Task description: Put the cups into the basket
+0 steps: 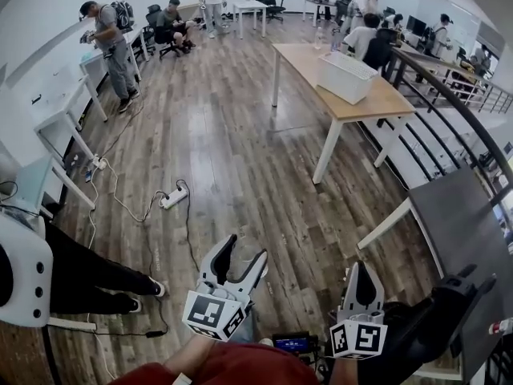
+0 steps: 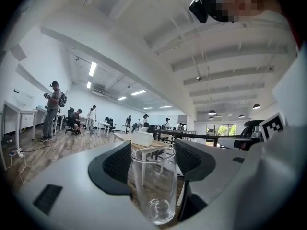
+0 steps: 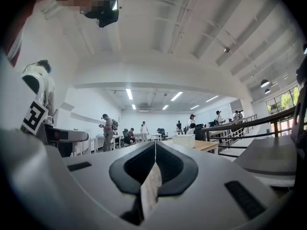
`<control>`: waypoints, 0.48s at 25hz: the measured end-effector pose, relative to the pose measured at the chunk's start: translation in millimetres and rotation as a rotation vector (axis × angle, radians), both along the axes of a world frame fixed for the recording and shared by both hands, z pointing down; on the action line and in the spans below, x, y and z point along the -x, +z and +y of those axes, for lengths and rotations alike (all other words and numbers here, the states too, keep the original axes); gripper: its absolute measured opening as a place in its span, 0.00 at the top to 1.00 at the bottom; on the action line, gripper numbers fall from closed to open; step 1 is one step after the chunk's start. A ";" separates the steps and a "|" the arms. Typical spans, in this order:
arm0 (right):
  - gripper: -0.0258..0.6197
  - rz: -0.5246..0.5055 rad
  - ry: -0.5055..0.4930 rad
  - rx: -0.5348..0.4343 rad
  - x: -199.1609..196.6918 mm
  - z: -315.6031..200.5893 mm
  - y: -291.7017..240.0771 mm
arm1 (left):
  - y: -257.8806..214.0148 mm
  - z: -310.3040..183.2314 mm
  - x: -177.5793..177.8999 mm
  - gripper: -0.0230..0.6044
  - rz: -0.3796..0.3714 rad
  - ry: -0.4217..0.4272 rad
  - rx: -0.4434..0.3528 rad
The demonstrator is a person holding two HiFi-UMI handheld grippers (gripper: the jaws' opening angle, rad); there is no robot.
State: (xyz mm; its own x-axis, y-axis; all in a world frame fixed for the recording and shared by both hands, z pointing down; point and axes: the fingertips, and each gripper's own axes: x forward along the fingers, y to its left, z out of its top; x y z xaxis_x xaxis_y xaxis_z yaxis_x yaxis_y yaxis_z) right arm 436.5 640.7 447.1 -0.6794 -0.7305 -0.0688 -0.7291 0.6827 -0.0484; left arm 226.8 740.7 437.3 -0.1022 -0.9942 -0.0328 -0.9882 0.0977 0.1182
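Both grippers are held low in front of the person, side by side and pointing level across the wooden floor [image 1: 208,159], their marker cubes facing up toward the head camera. The left gripper [image 1: 245,249] has its fingers [image 2: 112,169] spread wide around a clear glass cup [image 2: 153,186]. The cup stands upright between the dark ribbed pads, which close on its sides and carry it above the floor. The right gripper [image 1: 361,267], on a black-sleeved arm, has its fingers closed together, with a thin pale slip [image 3: 151,190] pinched edge-on between the pads. What the slip is cannot be told. The white basket [image 1: 346,77] sits on a wooden bench [image 1: 385,99] well ahead of both sets of fingers and off to their right, well apart from the cup.
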 end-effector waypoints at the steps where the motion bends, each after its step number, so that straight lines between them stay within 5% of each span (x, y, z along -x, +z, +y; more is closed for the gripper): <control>1: 0.94 0.002 0.000 -0.002 7.6 -4.5 -0.9 | -1.0 -5.0 6.8 0.51 0.000 0.003 -0.002; 12: 0.94 0.036 -0.010 -0.003 107.7 -59.3 -5.7 | -5.5 -51.2 101.1 0.51 0.010 -0.006 -0.003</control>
State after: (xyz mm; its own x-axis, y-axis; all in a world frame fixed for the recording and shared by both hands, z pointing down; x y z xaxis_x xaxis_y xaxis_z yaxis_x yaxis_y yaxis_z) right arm 328.8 581.4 441.4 -0.6886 -0.7236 -0.0467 -0.7236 0.6899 -0.0202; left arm 125.7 689.5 431.8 -0.1081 -0.9935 -0.0352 -0.9864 0.1028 0.1283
